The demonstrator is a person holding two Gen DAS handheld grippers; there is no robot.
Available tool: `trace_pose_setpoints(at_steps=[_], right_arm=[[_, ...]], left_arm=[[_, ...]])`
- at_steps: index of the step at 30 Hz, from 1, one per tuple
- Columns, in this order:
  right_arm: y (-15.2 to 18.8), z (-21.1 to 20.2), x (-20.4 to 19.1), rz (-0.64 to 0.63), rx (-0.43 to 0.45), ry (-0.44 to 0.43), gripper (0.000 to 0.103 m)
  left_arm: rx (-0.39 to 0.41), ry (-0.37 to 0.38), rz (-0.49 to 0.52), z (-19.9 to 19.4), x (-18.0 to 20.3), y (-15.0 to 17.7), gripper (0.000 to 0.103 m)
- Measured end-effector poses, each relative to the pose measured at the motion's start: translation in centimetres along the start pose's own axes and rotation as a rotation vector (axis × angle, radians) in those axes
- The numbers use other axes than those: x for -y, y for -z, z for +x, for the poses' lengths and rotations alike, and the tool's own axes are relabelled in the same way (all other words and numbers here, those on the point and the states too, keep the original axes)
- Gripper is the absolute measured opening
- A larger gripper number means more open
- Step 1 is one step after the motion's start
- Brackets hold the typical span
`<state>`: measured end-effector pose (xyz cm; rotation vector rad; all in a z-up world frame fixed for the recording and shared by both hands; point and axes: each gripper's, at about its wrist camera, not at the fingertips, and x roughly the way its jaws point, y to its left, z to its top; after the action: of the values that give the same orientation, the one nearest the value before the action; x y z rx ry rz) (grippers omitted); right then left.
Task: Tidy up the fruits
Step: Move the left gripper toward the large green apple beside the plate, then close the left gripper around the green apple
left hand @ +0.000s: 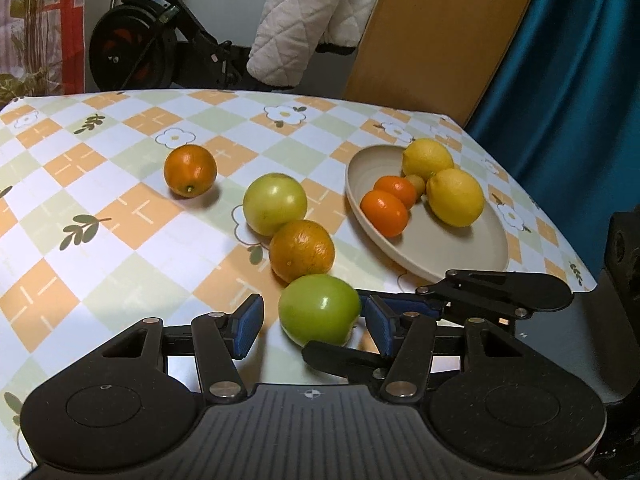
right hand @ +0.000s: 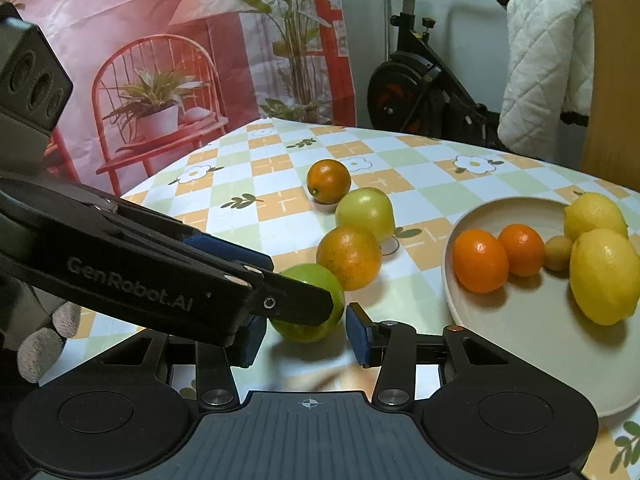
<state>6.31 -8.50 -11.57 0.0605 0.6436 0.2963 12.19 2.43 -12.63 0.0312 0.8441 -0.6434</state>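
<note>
A green apple (left hand: 318, 309) lies on the checked tablecloth between the open fingers of my left gripper (left hand: 314, 326). In the right wrist view the same apple (right hand: 310, 280) sits just ahead of my open right gripper (right hand: 304, 336), partly hidden by the left gripper's finger (right hand: 280, 300). Behind it lie an orange (left hand: 301, 251), a yellow-green apple (left hand: 275, 204) and a small orange (left hand: 190, 170). A beige plate (left hand: 448, 248) holds two lemons (left hand: 454, 197), two small oranges (left hand: 385, 213) and a small brownish fruit.
The table's right edge (left hand: 580, 280) lies close to the plate. An exercise bike (left hand: 140, 40), a quilted white cloth (left hand: 304, 20) and a wooden panel stand behind the table. A printed backdrop (right hand: 160, 60) hangs at the left.
</note>
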Motion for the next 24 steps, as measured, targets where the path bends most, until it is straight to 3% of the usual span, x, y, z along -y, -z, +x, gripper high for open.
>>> trace_pose_setpoints(at_steps=[8,11,24], right_arm=[[0.2,0.4,0.3,0.023,-0.003,-0.006,0.041],[0.3,0.5,0.3,0.029,-0.002,-0.01,0.041],[0.2,-0.9,0.5,0.047,0.045,-0.009,0.04]], left_arm=[[-0.01,0.029,0.007,0.9,-0.3,0.0,0.059],[-0.012,0.038,0.019,1.1,-0.1,0.2,0.051],[0.015,0.024,0.054,-0.1,1.4,-0.3,0.051]])
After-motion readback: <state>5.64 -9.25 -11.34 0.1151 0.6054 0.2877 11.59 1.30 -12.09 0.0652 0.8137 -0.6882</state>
